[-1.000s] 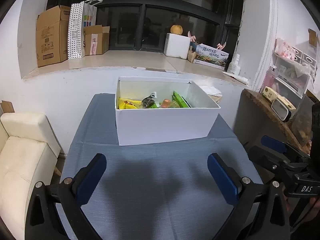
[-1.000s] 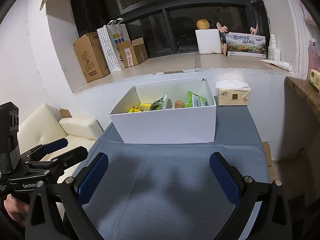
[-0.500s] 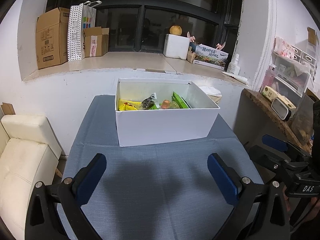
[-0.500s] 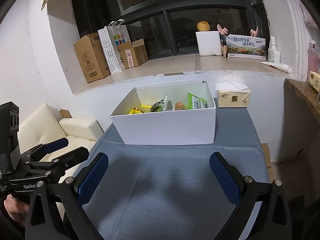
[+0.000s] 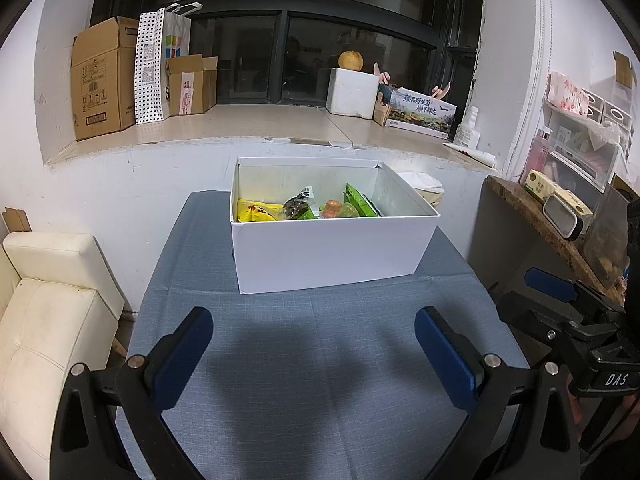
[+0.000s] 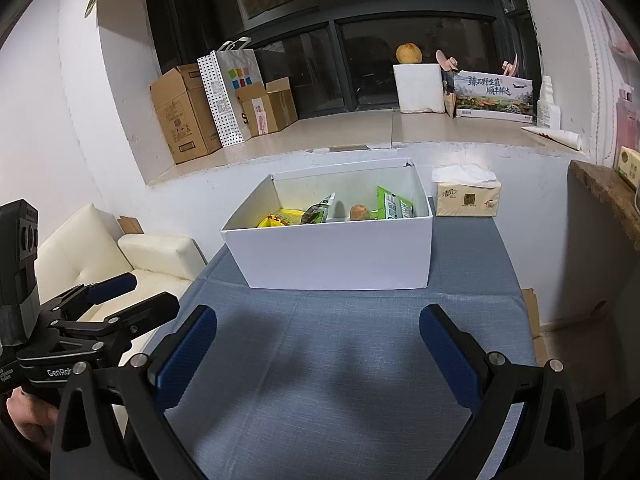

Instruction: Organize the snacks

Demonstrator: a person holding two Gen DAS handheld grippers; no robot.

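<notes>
A white open box (image 5: 328,252) (image 6: 336,254) stands on the far half of the blue-clothed table (image 5: 320,360) (image 6: 340,360). Inside lie a yellow packet (image 5: 254,211) (image 6: 280,218), a dark snack bag (image 5: 298,205) (image 6: 320,210), an orange jelly cup (image 5: 332,209) (image 6: 360,212) and a green packet (image 5: 358,202) (image 6: 392,203). My left gripper (image 5: 314,350) hovers open over the near cloth, holding nothing. My right gripper (image 6: 318,350) is open and empty too, well short of the box. Each gripper shows at the edge of the other's view: the right gripper (image 5: 576,312), the left gripper (image 6: 116,300).
A tissue pack (image 6: 466,196) sits right of the box by the wall. A cream sofa (image 5: 44,312) borders the table's left, a wooden shelf (image 5: 548,232) its right. The window ledge behind carries cardboard boxes (image 5: 102,78), a dotted bag (image 5: 156,64) and a foam box (image 5: 352,90).
Both views have shifted slightly, so the box sits a touch lower in frame. Both grippers stay open and empty; nothing on the table moved.
</notes>
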